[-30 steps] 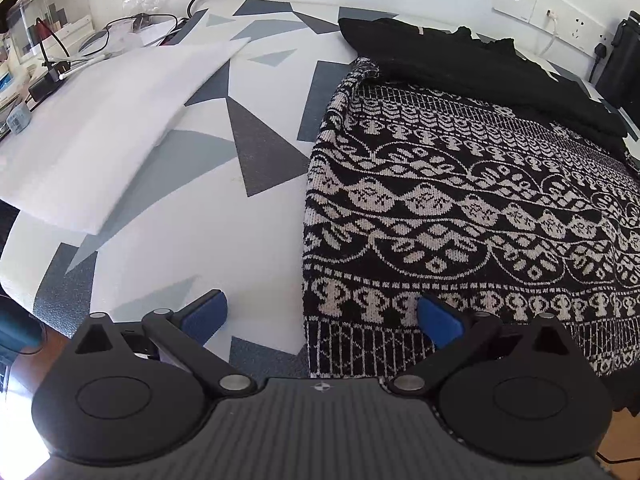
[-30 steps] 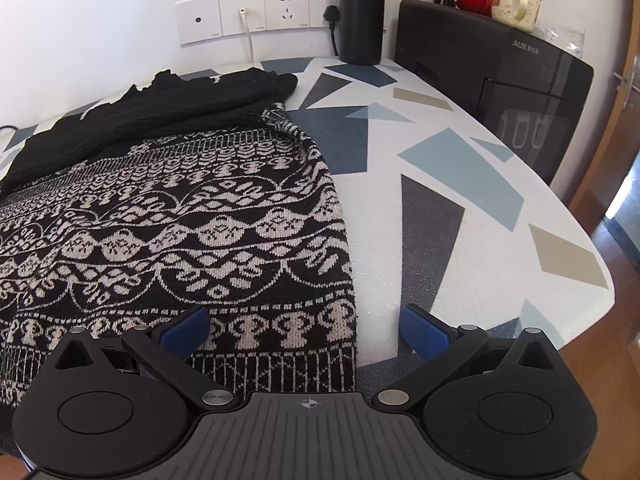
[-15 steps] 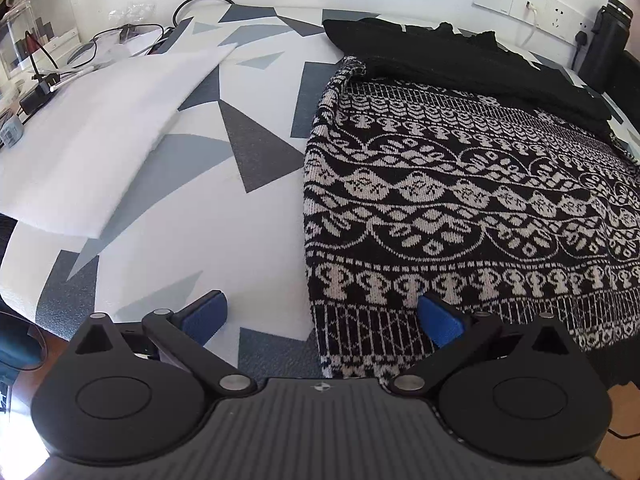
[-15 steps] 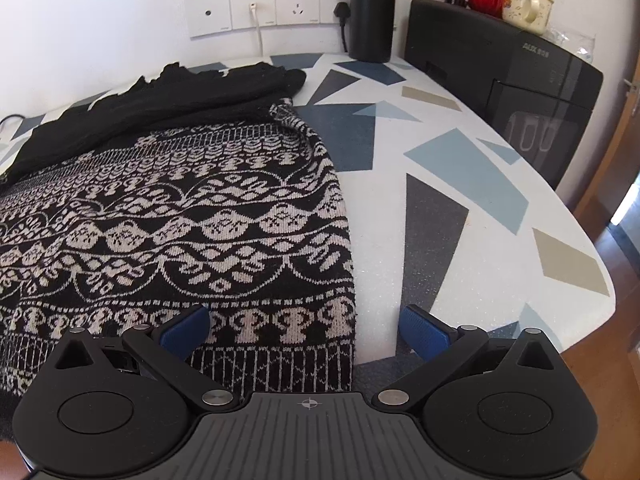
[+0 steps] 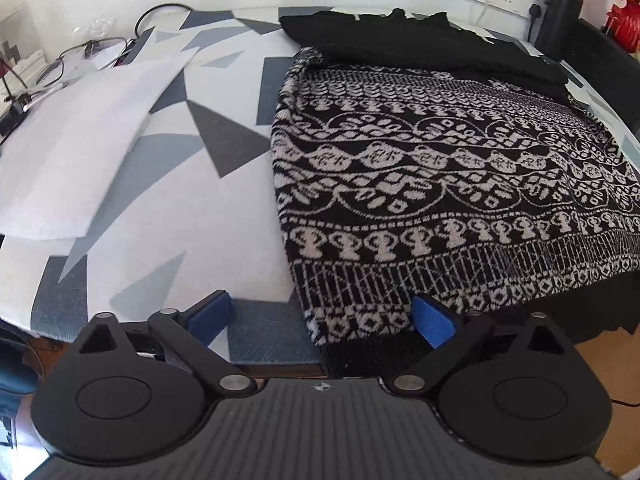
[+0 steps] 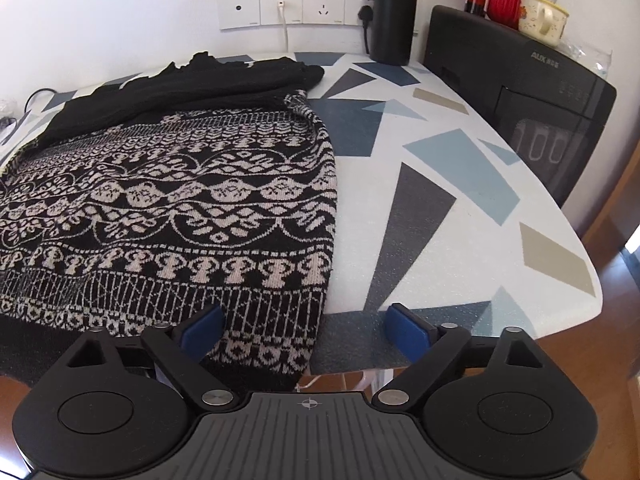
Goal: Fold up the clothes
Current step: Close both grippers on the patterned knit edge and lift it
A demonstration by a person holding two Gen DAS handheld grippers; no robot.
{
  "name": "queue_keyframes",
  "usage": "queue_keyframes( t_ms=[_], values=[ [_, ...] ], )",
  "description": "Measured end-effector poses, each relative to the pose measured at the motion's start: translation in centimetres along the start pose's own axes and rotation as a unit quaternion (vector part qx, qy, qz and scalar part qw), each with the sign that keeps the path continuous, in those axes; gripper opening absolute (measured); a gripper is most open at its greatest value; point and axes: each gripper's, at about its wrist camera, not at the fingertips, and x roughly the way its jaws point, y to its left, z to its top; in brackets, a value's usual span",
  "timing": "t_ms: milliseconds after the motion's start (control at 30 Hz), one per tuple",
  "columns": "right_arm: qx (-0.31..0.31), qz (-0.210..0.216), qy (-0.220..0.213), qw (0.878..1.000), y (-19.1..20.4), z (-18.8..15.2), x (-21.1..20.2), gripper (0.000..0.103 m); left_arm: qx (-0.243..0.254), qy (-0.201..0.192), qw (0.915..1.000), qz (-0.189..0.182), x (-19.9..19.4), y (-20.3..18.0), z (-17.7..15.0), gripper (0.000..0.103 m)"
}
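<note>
1. The black-and-cream patterned knit sweater (image 5: 460,184) lay flat on the white table with grey and blue triangles (image 5: 168,216), its hem hanging over the edge at the bottom of the frame.
2. The left gripper (image 5: 320,316) had just been closing, jaws spread — straddling the hem's left corner, pads seemingly not pressing.
3. The right gripper (image 6: 302,330) likewise narrowed, spread around the hem's right corner (image 6: 276,344).

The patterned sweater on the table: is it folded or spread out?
Spread out. The patterned sweater lies flat on the table, its hem hanging over the near edge; whether it is doubled underneath cannot be told.
</note>
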Motion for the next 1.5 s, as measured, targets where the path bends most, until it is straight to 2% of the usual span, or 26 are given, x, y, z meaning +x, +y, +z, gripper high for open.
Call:
queue_keyframes(
  t_ms=[67,133,167,200,233,300,333,533,667,1067,1133,1300,1500],
  values=[
    [-0.003,0.002,-0.004,1.000,0.3,0.3,-0.1,0.073,0.003,-0.005,1.0000,-0.004,0.2,-0.4,0.5,0.085],
    [-0.013,0.009,-0.003,1.000,0.9,0.7,-0.3,0.058,0.005,-0.009,0.9999,-0.009,0.3,-0.7,1.0,0.071],
    [-0.018,0.026,0.005,0.999,1.2,1.0,-0.2,0.040,0.007,-0.011,0.9998,-0.014,0.3,-0.9,1.2,0.066],
    [-0.016,0.026,0.007,1.000,1.4,1.2,-0.2,0.038,0.009,-0.014,0.9997,-0.020,0.2,-1.1,1.3,0.053],
    [-0.014,0.025,0.009,1.000,1.6,1.4,-0.1,0.037,0.012,-0.016,0.9994,-0.027,0.2,-1.2,1.5,0.037],
    [-0.005,0.031,0.010,0.999,1.7,1.6,0.1,0.031,0.015,-0.019,0.9989,-0.040,0.3,-1.6,1.7,0.019],
    [0.003,0.035,0.012,0.999,1.7,1.7,0.1,0.030,0.014,-0.021,0.9989,-0.040,0.4,-1.8,1.6,0.017],
    [0.012,0.048,0.011,0.999,1.2,1.5,0.1,0.025,-0.024,-0.027,0.9975,-0.060,0.4,-0.9,1.3,0.013],
    [0.032,0.064,0.011,0.997,0.6,1.5,0.1,0.018,-0.052,-0.030,0.9961,-0.065,0.2,-0.1,0.9,0.011],
    [0.057,0.095,0.004,0.994,-1.2,-0.2,-2.6,0.012,-0.074,-0.054,0.9927,-0.079,-4.3,0.0,-1.9,0.011],
    [0.054,0.097,0.000,0.994,-1.8,-0.7,-3.6,0.004,-0.079,-0.058,0.9919,-0.081,-5.3,0.0,-2.7,0.011],
    [0.061,0.108,-0.007,0.992,-3.8,-2.7,-6.2,0.004,-0.094,-0.059,0.9901,-0.086,-7.2,-0.4,-4.9,0.011],
    [0.077,0.122,-0.008,0.990,-4.8,-4.1,-7.2,0.004,-0.101,-0.059,0.9893,-0.086,-8.5,-1.3,-6.2,0.011]
  ],
)
